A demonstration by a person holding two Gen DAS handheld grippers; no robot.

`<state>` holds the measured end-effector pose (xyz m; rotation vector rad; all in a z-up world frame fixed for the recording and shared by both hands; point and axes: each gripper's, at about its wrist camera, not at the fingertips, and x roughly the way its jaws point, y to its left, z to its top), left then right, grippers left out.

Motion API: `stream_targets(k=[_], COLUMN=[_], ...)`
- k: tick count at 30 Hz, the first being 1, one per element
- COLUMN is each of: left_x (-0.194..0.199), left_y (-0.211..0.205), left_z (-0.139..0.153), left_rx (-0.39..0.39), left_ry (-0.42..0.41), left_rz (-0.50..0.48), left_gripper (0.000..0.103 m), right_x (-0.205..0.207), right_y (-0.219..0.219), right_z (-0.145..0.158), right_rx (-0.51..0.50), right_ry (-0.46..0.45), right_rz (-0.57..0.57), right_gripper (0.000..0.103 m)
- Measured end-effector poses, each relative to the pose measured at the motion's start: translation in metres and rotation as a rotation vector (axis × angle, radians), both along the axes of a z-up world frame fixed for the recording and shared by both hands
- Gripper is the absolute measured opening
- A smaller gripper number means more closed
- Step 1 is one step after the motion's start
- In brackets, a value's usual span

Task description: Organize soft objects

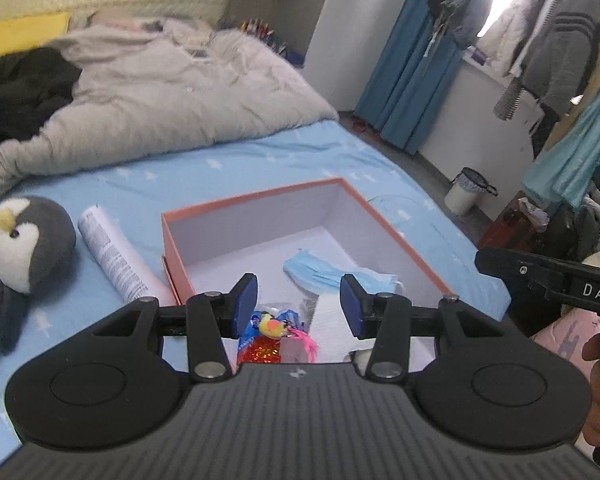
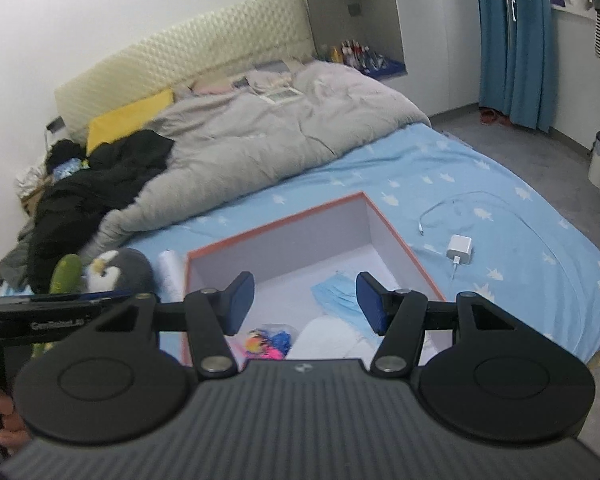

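Both the left gripper (image 1: 298,304) and right gripper (image 2: 305,302) hover tilted down above the orange-rimmed white-lined cardboard box (image 1: 388,224), jaws parted halfway, holding nothing.

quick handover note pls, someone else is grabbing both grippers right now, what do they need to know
Left gripper: open, empty, above the near end of the box.
Right gripper: open, empty, also over the box.
In the box: blue face mask, white folded item, small bag of colourful bits.
Still out on the sheet, left of the box: penguin plush, white tube, a green soft item beyond the penguin.
Charger and cable lie right of the box.
Probably next: the penguin.
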<state>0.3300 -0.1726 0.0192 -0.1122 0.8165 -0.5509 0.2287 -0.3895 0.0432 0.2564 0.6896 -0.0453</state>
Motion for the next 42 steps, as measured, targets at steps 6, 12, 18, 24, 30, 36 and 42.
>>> stream_targets(k=[6, 12, 18, 24, 30, 36, 42], left_x=[-0.037, -0.074, -0.1, -0.126, -0.15, -0.157, -0.16], left_y=[0.012, 0.021, 0.028, 0.038, 0.044, 0.047, 0.049], left_z=[0.026, 0.044, 0.045, 0.042, 0.038, 0.033, 0.032], left_rx=[-0.017, -0.011, -0.013, 0.001, 0.005, 0.011, 0.019], left_ry=[-0.066, -0.117, -0.107, -0.099, -0.093, -0.081, -0.081], left_rz=[-0.009, -0.008, -0.007, 0.011, 0.018, 0.027, 0.032], left_gripper=[0.052, 0.052, 0.052, 0.052, 0.052, 0.052, 0.052], right_x=[-0.034, -0.067, -0.094, -0.118, -0.134, -0.14, -0.142], right_y=[0.013, 0.024, 0.034, 0.041, 0.048, 0.053, 0.054], right_z=[0.021, 0.033, 0.028, 0.019, 0.015, 0.01, 0.007], right_rx=[0.002, -0.014, -0.026, -0.018, -0.022, -0.019, -0.019], right_ry=[-0.057, -0.096, -0.091, -0.062, -0.053, -0.04, -0.035], right_rz=[0.001, -0.006, -0.008, -0.017, -0.021, -0.014, -0.017], right_gripper=[0.059, 0.059, 0.059, 0.059, 0.059, 0.059, 0.059])
